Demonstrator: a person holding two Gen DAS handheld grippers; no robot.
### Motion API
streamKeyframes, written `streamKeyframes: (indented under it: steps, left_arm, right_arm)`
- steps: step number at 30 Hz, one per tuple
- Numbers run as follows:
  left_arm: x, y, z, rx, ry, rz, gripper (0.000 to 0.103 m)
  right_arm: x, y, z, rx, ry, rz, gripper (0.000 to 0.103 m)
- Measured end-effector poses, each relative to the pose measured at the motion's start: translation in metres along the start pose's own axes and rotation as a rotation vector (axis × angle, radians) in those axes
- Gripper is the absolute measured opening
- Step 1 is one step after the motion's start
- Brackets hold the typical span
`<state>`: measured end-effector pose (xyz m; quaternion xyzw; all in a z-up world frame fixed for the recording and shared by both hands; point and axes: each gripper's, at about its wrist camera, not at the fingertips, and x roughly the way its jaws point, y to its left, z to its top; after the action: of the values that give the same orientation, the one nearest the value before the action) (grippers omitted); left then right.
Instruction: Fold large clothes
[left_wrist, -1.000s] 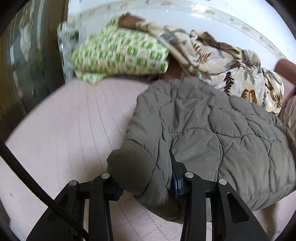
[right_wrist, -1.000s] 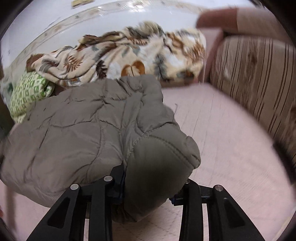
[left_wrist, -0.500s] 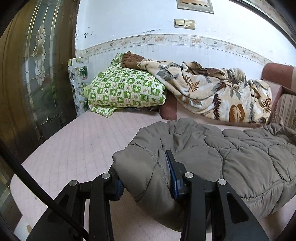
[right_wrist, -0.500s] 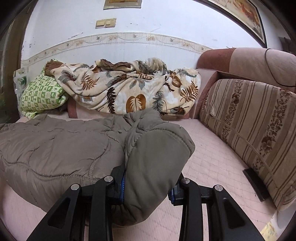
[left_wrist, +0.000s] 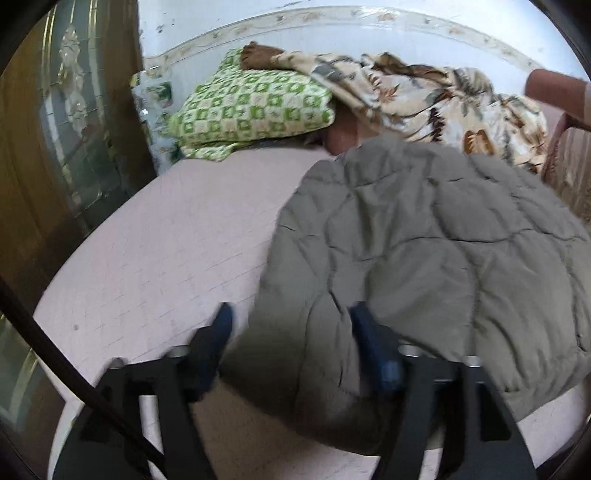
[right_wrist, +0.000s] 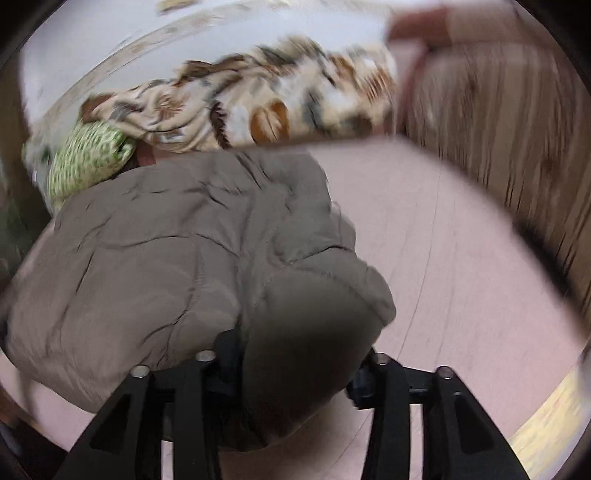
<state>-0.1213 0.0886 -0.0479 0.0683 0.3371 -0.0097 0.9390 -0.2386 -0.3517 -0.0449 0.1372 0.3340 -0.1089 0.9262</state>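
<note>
Olive quilted jacket lies between both just-opening tongs.

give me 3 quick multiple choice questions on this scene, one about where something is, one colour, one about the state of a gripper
1. Where is the green checked pillow?
A. on top of the jacket
B. at the far end of the pink mattress, partly under the leaf-print blanket
C. on the floor

2. What colour is the quilted jacket?
A. grey-brown
B. bright red
C. navy blue

3. How does the left gripper stand?
A. clamped tight on the pillow
B. jaws apart, a jacket fold between them
C. out of view

Key:
1 B, the pillow lies by the wall with the blanket draped over its edge.
2 A, the whole jacket is a dull grey-brown.
3 B, the jaws have just been opening and a gap shows beside the left pad.
</note>
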Motion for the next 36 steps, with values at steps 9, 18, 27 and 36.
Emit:
streamKeyframes:
  steps: [9,18,27,36]
  left_arm:
    - [-0.042,0.071,0.007,-0.249,-0.157,0.059,0.085]
    - [-0.063,0.032,0.022,-0.149,-0.255,0.004,0.085]
    - [0.018,-0.023,0.013,-0.026,0.057,-0.034,0.085]
    - [-0.012,-0.018,0.029,-0.069,-0.024,-0.057,0.085]
  right_arm:
    - [-0.021,-0.072,-0.017,0.365,0.045,0.249,0.072]
    - [-0.083,-0.071,-0.027,0.335,-0.197,0.078,0.06]
    - [-0.008,-0.025,-0.011,0.108,0.0,0.021,0.032]
    - [-0.024,-0.038,-0.007,0.176,-0.06,0.054,0.033]
